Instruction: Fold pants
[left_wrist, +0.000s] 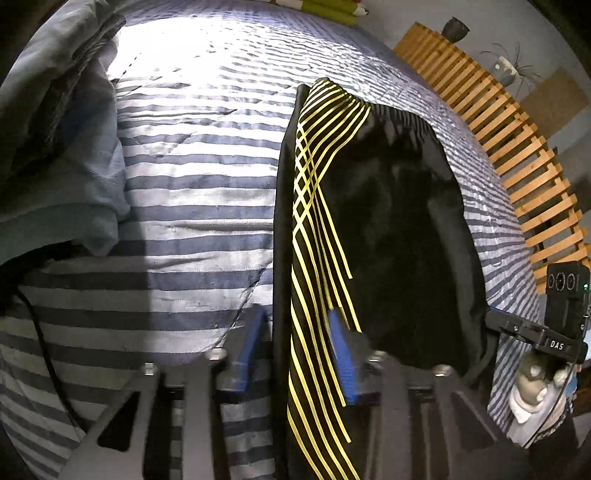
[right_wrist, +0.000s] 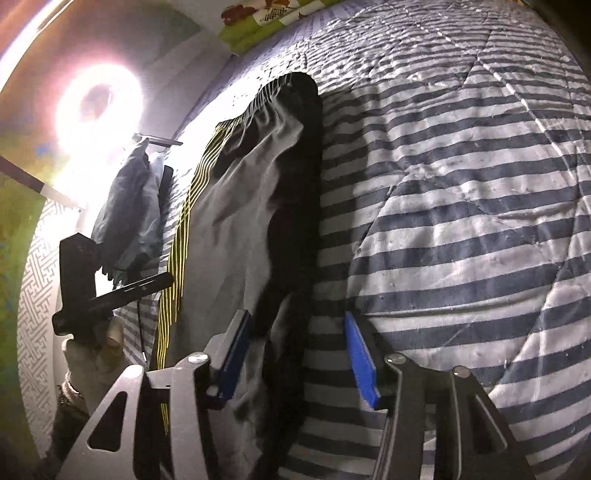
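Striped quilt (left_wrist: 192, 177) on bed; slatted wooden rack (left_wrist: 509, 147); glaring ring lamp (right_wrist: 98, 107).

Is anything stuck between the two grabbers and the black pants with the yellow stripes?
Nothing visible is. The left gripper is open, its fingers either side of the pants' striped edge. The right gripper is open over their other edge. Only the striped quilt lies underneath.

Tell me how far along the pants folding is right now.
Partly done: the black pants lie lengthwise in a narrow strip on the striped quilt, legs apparently already stacked. In hand: the left gripper straddles the yellow-striped edge and the right gripper straddles the other edge, jaws open. Left: closing on the near end and folding it toward the waistband.
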